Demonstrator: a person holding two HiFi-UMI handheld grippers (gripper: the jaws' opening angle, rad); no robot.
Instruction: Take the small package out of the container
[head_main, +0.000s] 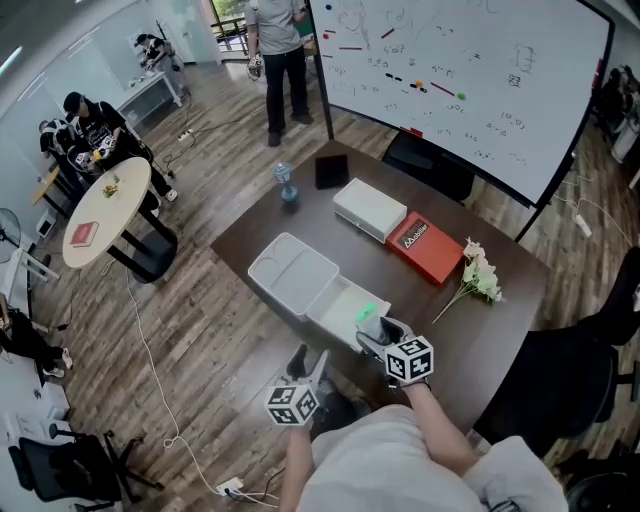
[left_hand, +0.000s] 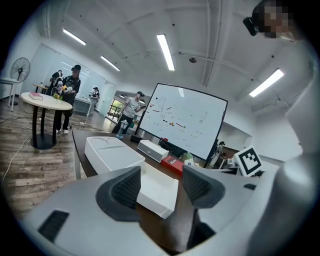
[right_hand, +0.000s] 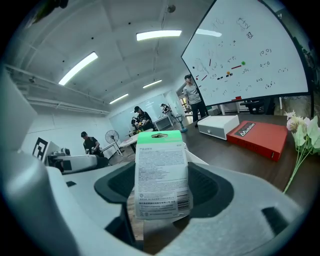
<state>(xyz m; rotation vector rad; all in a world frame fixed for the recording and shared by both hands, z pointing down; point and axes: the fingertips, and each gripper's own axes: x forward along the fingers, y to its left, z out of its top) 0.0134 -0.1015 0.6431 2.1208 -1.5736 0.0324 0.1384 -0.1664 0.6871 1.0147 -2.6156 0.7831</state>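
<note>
Below us, a dark brown, smooth surface stands on a floor of greyish wood planks. A broad curved whiteboard with scattered marks and magnets rises behind it. Off to one side a pale round table has people seated by it.

On the surface we see an open container of matte white plastic with rounded corners, its two halves lying side by side. Beyond it lie a flat white box and, just beside that, a flat red box with white lettering. A spray of pale flowers lies near the red box, and a clear water bottle stands upright toward the far corner.

Our right claw is closed on the small package, a flat printed card with a green top. The package stands upright between the ribbed dark pads, over the near half of the container. We cannot tell how far it clears the rim.

Our left claw is wide open and grips nothing. The near corner of the container shows between its jaws.
</note>
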